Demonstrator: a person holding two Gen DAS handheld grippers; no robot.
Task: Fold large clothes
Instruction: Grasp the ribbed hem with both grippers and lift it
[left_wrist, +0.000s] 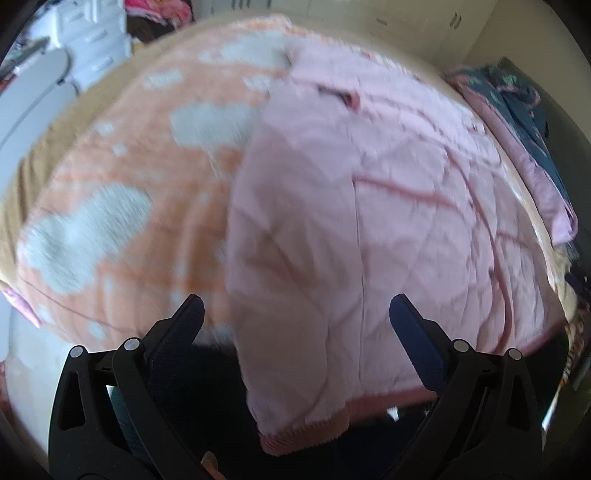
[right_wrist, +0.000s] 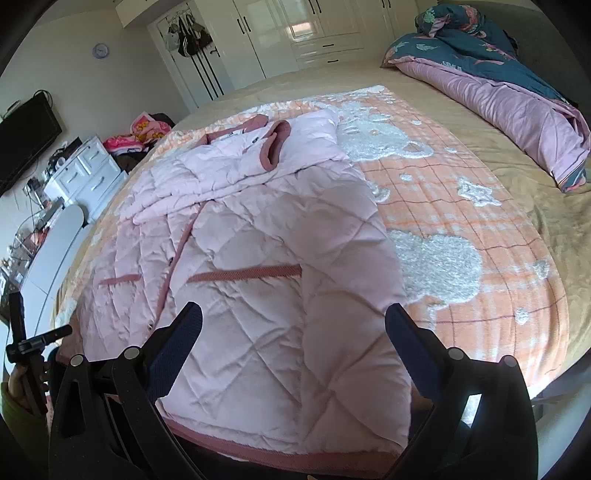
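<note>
Pink quilted jacket (right_wrist: 258, 280) lies flat on the orange checked blanket (right_wrist: 461, 221), which covers the near part of the bed (right_wrist: 517, 184). Jacket hem hangs over the bed's near edge; its collar end points toward the far edge, with a sleeve folded across the upper body. Darker pink trim marks hem, pockets and collar.

Left to right, right wrist view: black screen (right_wrist: 26, 136) on the wall, white drawer unit (right_wrist: 88, 173) cluttered on top, contents too small to tell. Left gripper (right_wrist: 33, 343) shows at the lower left, gripped by a hand (right_wrist: 16, 384); its jaw state cannot be told from this angle. Right gripper (right_wrist: 293, 321) hovers above the jacket's hem area, jaws spread wide, nothing between them. White wardrobe doors (right_wrist: 280, 33) stand beyond the far edge. Rolled teal-and-lilac duvet (right_wrist: 498, 85) lies along the bed's right edge, well apart from the jacket.

Left wrist view, blurred: left gripper (left_wrist: 295, 314) with fingers spread apart over the jacket's (left_wrist: 351, 221) hem corner, holding nothing.

A small label at the collar is unreadable.
</note>
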